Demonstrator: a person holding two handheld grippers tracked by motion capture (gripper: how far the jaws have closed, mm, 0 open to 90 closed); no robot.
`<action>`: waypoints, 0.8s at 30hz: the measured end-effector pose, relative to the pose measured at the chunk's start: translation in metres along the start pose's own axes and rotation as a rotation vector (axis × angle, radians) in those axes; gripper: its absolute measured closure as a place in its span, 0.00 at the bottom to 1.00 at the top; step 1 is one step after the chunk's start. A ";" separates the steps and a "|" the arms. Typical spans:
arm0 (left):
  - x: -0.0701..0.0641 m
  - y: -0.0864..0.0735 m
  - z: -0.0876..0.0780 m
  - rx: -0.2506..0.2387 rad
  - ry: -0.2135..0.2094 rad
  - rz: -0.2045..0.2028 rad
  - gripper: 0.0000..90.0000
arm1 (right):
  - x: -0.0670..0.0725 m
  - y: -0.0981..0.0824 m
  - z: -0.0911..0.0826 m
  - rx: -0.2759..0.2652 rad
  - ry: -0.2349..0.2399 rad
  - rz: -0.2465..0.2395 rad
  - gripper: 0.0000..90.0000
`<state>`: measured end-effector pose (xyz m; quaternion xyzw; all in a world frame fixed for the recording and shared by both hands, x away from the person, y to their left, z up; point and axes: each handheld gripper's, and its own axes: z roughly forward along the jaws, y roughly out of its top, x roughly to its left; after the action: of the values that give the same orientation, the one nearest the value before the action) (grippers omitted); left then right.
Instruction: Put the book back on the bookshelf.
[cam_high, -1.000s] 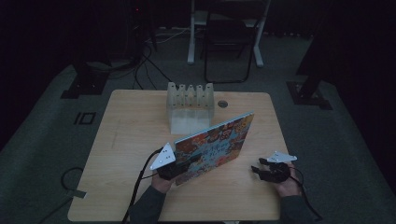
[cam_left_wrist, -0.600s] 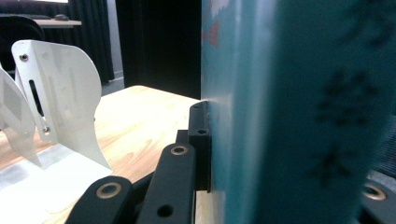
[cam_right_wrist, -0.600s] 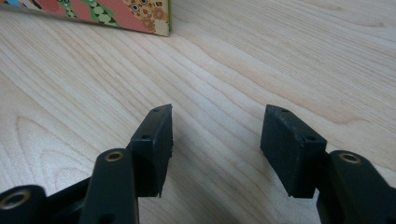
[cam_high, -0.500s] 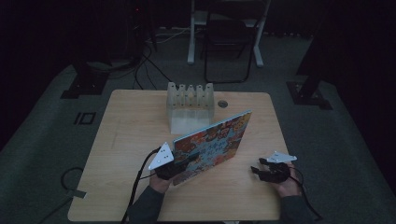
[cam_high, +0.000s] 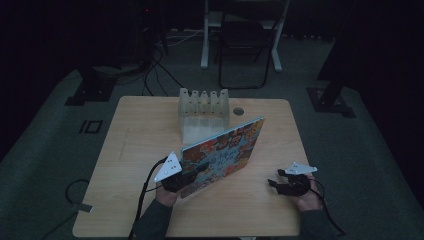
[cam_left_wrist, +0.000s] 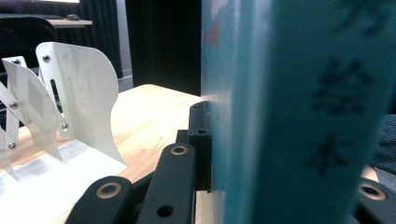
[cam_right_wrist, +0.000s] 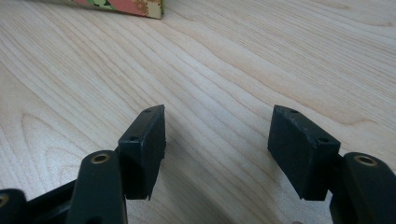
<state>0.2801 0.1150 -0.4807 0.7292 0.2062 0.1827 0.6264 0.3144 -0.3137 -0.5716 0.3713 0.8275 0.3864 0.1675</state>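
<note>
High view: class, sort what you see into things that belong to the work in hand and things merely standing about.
In the work:
- picture book, stood on edge, clamped in the left gripper
- white slotted rack just behind it
- right gripper, jaws apart with nothing between them, just been opening

Standing about:
- chair beyond the table
- floor cables

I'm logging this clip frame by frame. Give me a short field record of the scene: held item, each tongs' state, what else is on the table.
held item: book, tilted on edge
left tongs: shut on book
right tongs: open, nothing between them, jaws just been opening, over bare table
other item: white rack behind book
</note>
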 end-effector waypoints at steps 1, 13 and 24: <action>0.000 0.000 -0.001 -0.001 0.001 0.001 0.91 | 0.000 0.000 0.000 0.000 0.001 0.000 0.40; 0.002 0.001 -0.012 -0.012 0.043 -0.009 0.91 | 0.000 0.000 0.000 0.000 0.008 -0.003 0.38; 0.004 0.002 -0.023 -0.030 0.111 -0.016 0.91 | 0.000 0.000 0.000 0.000 0.012 -0.002 0.38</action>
<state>0.2715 0.1361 -0.4752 0.7070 0.2435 0.2209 0.6262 0.3147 -0.3139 -0.5717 0.3683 0.8289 0.3883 0.1628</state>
